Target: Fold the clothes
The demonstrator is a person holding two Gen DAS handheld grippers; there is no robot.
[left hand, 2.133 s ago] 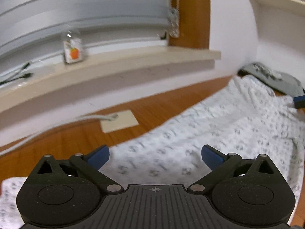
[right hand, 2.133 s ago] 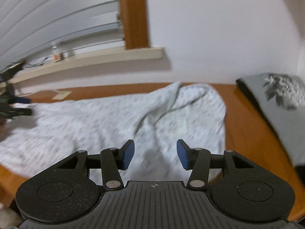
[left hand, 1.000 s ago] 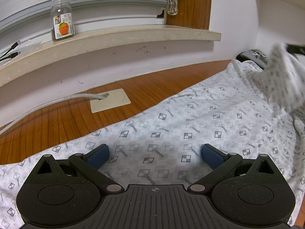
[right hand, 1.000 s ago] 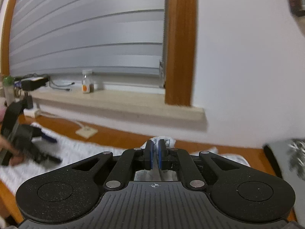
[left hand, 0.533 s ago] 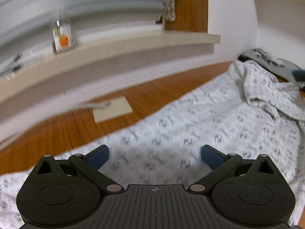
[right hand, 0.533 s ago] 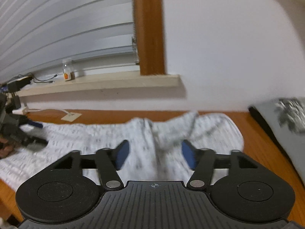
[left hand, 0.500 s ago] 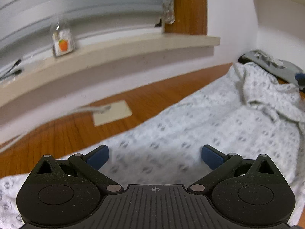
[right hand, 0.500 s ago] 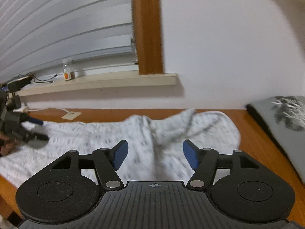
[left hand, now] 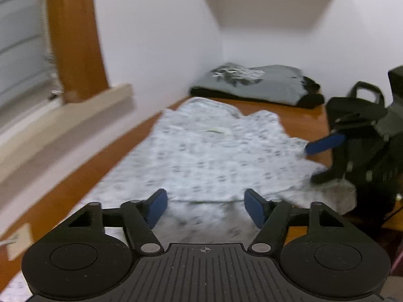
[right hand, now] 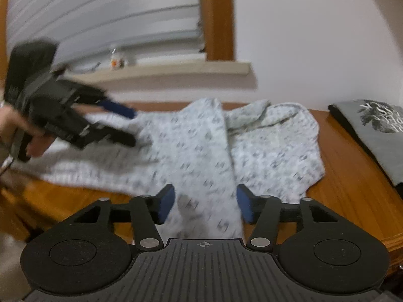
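A white garment with small dark checks (left hand: 214, 151) lies spread on the wooden table (left hand: 302, 123). One strip of it is folded over toward the front (right hand: 201, 146). My left gripper (left hand: 205, 201) hovers low over the garment's near part. Its jaws are apart and closing, with cloth under them but not pinched. From the right wrist it shows at the left (right hand: 129, 125), held by a hand (right hand: 15, 125). My right gripper (right hand: 205, 201) straddles the folded strip with its jaws apart and closing, the pads clear of the cloth. It also shows at the garment's right edge (left hand: 312, 164).
A folded grey shirt with a dark print (left hand: 252, 83) rests on a dark one in the table's far corner (right hand: 372, 136). A window sill (right hand: 176, 71) with a small jar (right hand: 116, 60) runs along the wall. A shelf (left hand: 264, 0) hangs above the corner.
The left gripper has swung right to face the corner, and its jaws have narrowed. The right gripper, shut on lifted cloth a second ago, opened and sank over the garment.
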